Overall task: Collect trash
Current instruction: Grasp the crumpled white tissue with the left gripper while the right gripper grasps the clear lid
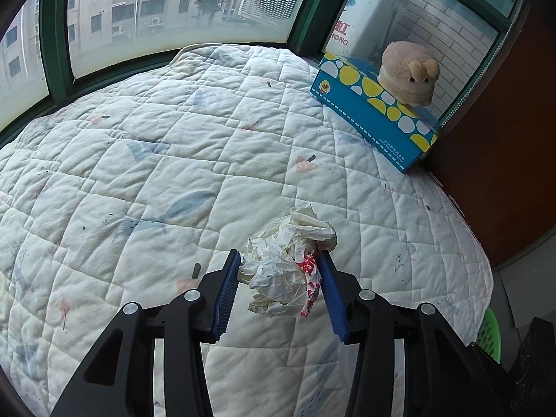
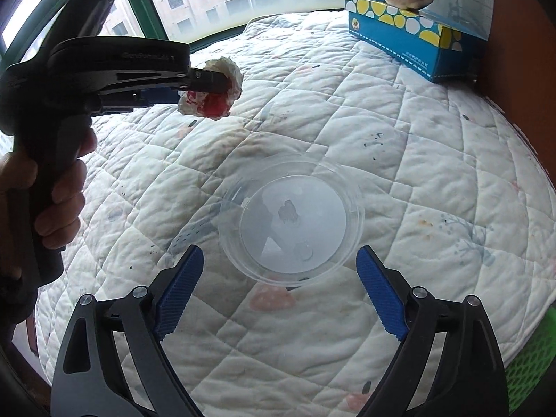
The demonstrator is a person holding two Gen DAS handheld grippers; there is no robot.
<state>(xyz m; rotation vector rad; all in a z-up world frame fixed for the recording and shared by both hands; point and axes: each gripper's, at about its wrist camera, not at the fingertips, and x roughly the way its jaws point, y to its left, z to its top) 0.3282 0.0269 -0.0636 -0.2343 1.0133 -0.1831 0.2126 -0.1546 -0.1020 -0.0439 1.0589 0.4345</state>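
Note:
A crumpled white paper wad with red print (image 1: 286,264) sits between the blue pads of my left gripper (image 1: 279,260), which is shut on it and holds it above the quilt. In the right wrist view the same wad (image 2: 212,93) hangs at the upper left, off the quilt, in the left gripper held by a hand (image 2: 52,205). A clear round plastic lid (image 2: 292,220) lies flat on the quilt. My right gripper (image 2: 279,255) stands open just in front of it, a pad on either side of its near rim, touching nothing.
The white quilted bed cover (image 1: 156,146) spreads to the green window frame (image 1: 55,34). A blue tissue box (image 1: 375,111) with a plush toy (image 1: 410,73) on it stands at the back right. A green mesh basket (image 2: 531,358) shows past the bed's right edge.

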